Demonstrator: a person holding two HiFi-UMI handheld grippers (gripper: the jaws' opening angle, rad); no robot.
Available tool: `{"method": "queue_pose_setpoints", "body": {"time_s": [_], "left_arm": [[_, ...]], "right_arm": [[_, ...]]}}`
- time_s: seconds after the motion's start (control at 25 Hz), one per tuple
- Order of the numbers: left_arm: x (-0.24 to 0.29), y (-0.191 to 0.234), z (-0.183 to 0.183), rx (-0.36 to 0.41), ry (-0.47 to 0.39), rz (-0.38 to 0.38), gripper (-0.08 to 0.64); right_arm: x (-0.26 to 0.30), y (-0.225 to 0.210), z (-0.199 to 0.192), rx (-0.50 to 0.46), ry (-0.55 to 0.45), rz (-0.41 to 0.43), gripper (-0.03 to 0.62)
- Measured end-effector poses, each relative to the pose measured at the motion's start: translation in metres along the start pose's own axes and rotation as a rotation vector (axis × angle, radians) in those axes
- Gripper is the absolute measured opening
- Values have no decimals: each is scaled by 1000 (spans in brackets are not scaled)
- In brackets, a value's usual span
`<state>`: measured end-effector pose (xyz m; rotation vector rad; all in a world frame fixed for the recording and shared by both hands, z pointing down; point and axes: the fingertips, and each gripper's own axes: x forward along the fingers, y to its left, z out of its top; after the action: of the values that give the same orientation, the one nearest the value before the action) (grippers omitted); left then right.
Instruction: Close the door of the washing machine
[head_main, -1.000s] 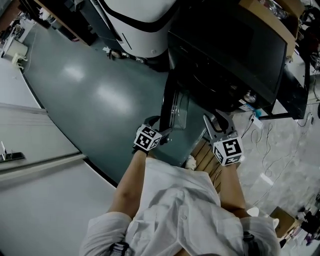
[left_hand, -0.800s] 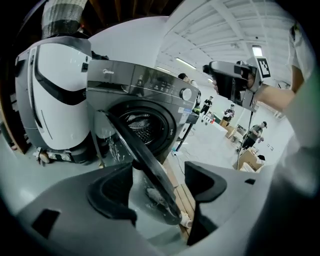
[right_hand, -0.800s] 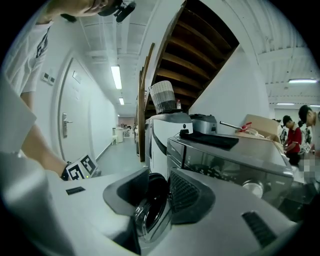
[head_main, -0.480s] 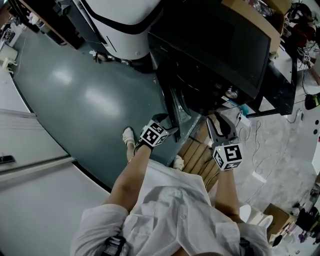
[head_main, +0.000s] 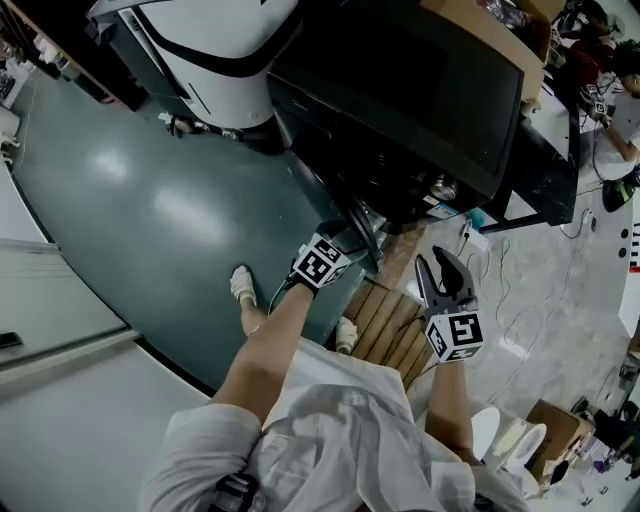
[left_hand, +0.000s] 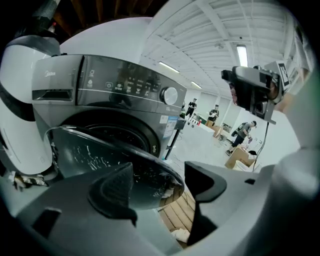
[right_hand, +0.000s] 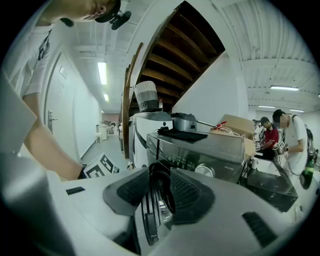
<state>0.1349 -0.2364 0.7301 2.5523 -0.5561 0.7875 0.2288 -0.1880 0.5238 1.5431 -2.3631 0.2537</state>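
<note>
The dark front-loading washing machine (head_main: 400, 110) stands ahead, its control panel (left_hand: 125, 87) facing the left gripper view. Its round glass door (left_hand: 115, 160) hangs partly open; in the head view the door (head_main: 362, 232) shows as a thin edge. My left gripper (head_main: 348, 245) is at the door's outer side, open, and the door's rim reaches into the gap between its fingers (left_hand: 112, 190). My right gripper (head_main: 440, 265) hovers to the right, apart from the door, its pads (right_hand: 187, 195) a narrow gap apart around nothing. Through that gap the door (right_hand: 150, 220) appears edge-on.
A wooden pallet (head_main: 390, 325) lies under my arms, with my shoes (head_main: 241, 285) on the green floor. A white appliance (head_main: 225, 60) stands left of the machine, a cardboard box (head_main: 490, 30) on top, a black table (head_main: 545, 180) and cables (head_main: 520, 290) to the right.
The door has swung in towards the machine with my left gripper following it. My right gripper has drifted down and right, away from the machine.
</note>
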Motion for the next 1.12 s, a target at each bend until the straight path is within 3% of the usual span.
{"method": "queue_pose_setpoints", "body": {"time_s": [0.68, 0.92, 1.12], "left_arm": [[75, 19, 59, 51, -35, 58, 322], [91, 26, 74, 28, -40, 117, 316], [94, 39, 79, -17, -59, 204, 258]], "right_arm": [[-32, -42, -30, 38, 37, -100, 150], [-39, -55, -34, 41, 42, -121, 150], [-37, -68, -35, 54, 28, -127, 150]]}}
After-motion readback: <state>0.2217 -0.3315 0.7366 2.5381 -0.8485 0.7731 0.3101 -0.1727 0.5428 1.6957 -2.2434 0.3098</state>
